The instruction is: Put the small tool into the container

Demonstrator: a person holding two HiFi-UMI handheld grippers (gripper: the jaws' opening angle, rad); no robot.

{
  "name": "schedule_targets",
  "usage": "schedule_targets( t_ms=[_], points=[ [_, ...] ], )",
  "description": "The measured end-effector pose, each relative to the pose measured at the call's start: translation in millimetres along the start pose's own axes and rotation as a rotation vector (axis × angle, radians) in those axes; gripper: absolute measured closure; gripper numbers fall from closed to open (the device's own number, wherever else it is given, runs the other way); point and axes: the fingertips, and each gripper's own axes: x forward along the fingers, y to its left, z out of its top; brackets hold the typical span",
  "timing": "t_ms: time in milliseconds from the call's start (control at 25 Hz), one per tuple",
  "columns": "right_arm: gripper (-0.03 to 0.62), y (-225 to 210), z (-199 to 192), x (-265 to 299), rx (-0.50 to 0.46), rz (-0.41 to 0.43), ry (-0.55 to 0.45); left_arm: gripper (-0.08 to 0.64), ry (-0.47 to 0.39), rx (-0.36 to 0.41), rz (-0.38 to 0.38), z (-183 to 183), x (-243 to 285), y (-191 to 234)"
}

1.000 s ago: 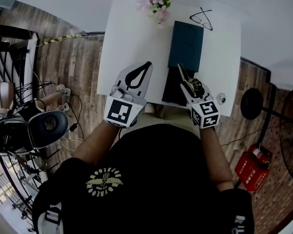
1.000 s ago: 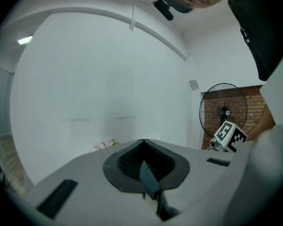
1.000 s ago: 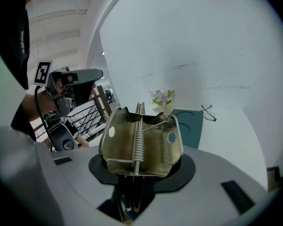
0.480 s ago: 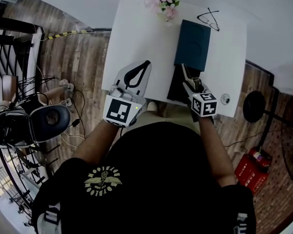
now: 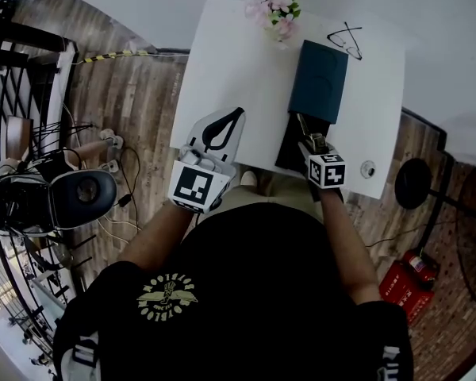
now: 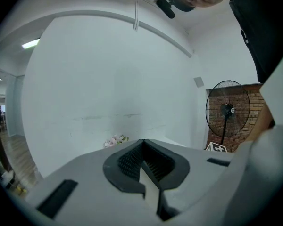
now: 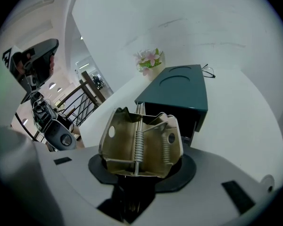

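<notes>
The white table (image 5: 222, 70) is carrying the teal container (image 5: 320, 82) on its right half. The container's long axis is running near to far, and a dark drawer-like part (image 5: 289, 148) is jutting from its near end. The right gripper (image 5: 308, 133) is hanging over that dark part and pointing down and away, so the opening is lying just beyond and below its tips. The left gripper (image 5: 222, 125) is sitting well to the left, its jaws pressed together on nothing. The right jaws are standing partway apart, clamping the small tool (image 7: 140, 142), a sprung metal piece whose springs are lining up with the container's length.
</notes>
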Motion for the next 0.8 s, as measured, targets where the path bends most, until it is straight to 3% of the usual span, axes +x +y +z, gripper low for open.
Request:
schedule_targets(
  t_ms=[480,800],
  points=[
    [0.315,3,4,-3,-0.003,0.033,-0.014,0.552,-0.008,-0.007,-0.003,3,-5,-4],
    [0.287,-8,11,-29,0.062,0.045,-0.086,0.552,-0.032,-0.004,-0.024,11,-6,-9]
  ],
)
